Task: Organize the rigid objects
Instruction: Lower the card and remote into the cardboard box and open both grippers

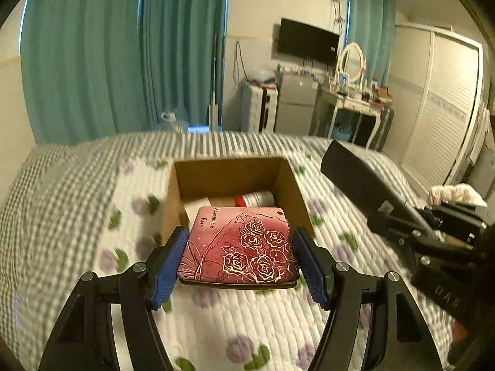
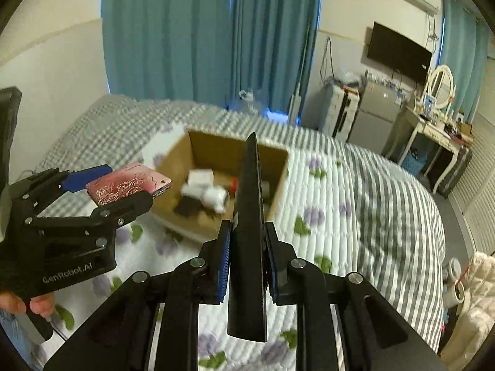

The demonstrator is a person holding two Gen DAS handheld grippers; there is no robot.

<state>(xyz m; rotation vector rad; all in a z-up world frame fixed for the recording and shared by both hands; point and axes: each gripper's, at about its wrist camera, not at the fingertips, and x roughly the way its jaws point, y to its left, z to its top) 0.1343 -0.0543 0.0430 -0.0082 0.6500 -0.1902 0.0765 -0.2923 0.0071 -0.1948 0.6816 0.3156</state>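
My left gripper (image 1: 238, 256) is shut on a flat pink case with a rose pattern (image 1: 238, 244), held level just in front of an open cardboard box (image 1: 290, 185) on the bed. It also shows in the right wrist view (image 2: 126, 185), left of the box (image 2: 278, 179). My right gripper (image 2: 247, 247) is shut on a long flat black box (image 2: 249, 232), held on edge and pointing toward the cardboard box. This black box shows at the right of the left wrist view (image 1: 365, 182). The cardboard box holds white items (image 2: 207, 191) and a white tube with a red cap (image 1: 256, 199).
The bed has a quilt with purple flowers (image 1: 216, 324) and a grey striped blanket (image 2: 386, 185). Teal curtains (image 1: 123, 61) hang behind. A dressing table with a mirror (image 1: 349, 92) and a wardrobe (image 1: 442, 108) stand at the right.
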